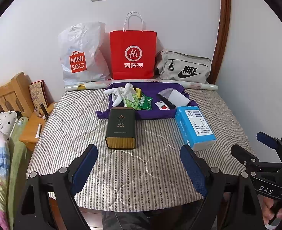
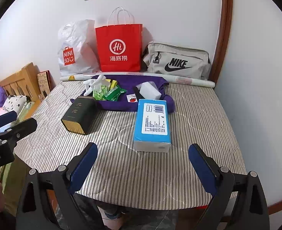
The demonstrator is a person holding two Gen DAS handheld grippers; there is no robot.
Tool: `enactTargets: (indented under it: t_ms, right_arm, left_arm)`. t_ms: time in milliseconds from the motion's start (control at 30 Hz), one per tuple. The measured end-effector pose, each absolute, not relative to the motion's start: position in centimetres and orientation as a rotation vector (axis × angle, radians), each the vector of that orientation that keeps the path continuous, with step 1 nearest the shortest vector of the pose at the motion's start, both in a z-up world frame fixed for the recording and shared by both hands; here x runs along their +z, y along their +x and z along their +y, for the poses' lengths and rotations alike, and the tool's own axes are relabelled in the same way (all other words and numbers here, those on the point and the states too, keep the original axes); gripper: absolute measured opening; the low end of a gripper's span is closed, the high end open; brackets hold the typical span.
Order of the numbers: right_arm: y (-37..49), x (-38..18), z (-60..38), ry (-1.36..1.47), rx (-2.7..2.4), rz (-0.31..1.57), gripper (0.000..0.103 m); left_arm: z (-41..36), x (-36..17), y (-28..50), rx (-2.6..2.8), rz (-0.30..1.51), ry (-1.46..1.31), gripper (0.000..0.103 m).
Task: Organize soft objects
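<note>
A purple cloth point(image 1: 152, 92) point(image 2: 129, 84) lies at the back of the striped pad and carries white gloves point(image 1: 119, 93) point(image 2: 94, 84), green packets point(image 1: 139, 101) point(image 2: 110, 94), a white block point(image 1: 178, 96) point(image 2: 149, 90) and a small tomato card point(image 1: 163, 105). A blue tissue pack point(image 1: 195, 126) point(image 2: 152, 122) and a dark tea tin point(image 1: 121, 128) point(image 2: 79, 115) lie in front of it. My left gripper point(image 1: 139, 164) is open and empty, near the pad's front edge, short of the tin. My right gripper point(image 2: 142, 164) is open and empty, just short of the tissue pack.
A white Miniso bag point(image 1: 79, 57), a red paper bag point(image 1: 133, 55) and a grey Nike pouch point(image 1: 185, 67) stand against the back wall, behind a paper roll point(image 1: 141, 83). A wooden headboard and nightstand point(image 1: 33, 126) with bedding stand left. A wall is on the right.
</note>
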State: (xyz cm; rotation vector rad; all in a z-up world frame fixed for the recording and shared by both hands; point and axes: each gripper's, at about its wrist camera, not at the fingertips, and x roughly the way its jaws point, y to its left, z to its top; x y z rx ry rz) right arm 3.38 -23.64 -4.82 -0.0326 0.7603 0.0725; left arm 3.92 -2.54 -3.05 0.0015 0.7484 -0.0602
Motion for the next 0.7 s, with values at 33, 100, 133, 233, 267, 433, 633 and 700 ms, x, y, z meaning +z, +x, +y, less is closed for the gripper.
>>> enactTargets:
  t_ms: [33,100,133,233,267,433,633,700]
  right_arm:
    - [3.34,-4.80,-23.68,-0.033,0.072,0.758,0.095]
    - [3.24,-4.78,-23.81,-0.030,0.073,0.757,0.095]
    - [3.22,-4.77,-23.91,-0.027,0.074,0.757,0.095]
    - [3.22,-4.70,-24.12,-0.015,0.072,0.755,0.095]
    - [3.25,-4.68,-24.18,-0.012,0.074,0.754,0.095]
    - [3.23,-4.72,-24.27,-0.013,0.071,0.758,0.095]
    - [3.21,-4.82,-24.12,-0.019,0.070,0.764,0.095]
    - [3.23,-4.81,-24.10,-0.020,0.069,0.763,0.095]
  left_arm:
    - [-2.56,-3.07,3.86,-0.060,0.748,0.004,0.087]
    - [-2.59,-3.04,3.89,-0.057,0.749,0.003,0.087]
    - [-2.60,-3.05,3.91,-0.059,0.751,0.000,0.087]
    - [-2.66,-3.01,3.84,-0.065,0.752,-0.001,0.087]
    - [-2.67,-2.99,3.80,-0.065,0.751,0.002,0.087]
    - [-2.68,-2.94,3.79,-0.063,0.750,0.002,0.087]
    - [-2.80,-2.89,3.79,-0.063,0.750,0.003,0.087]
    - [-2.83,-2.88,3.78,-0.062,0.750,0.004,0.087]
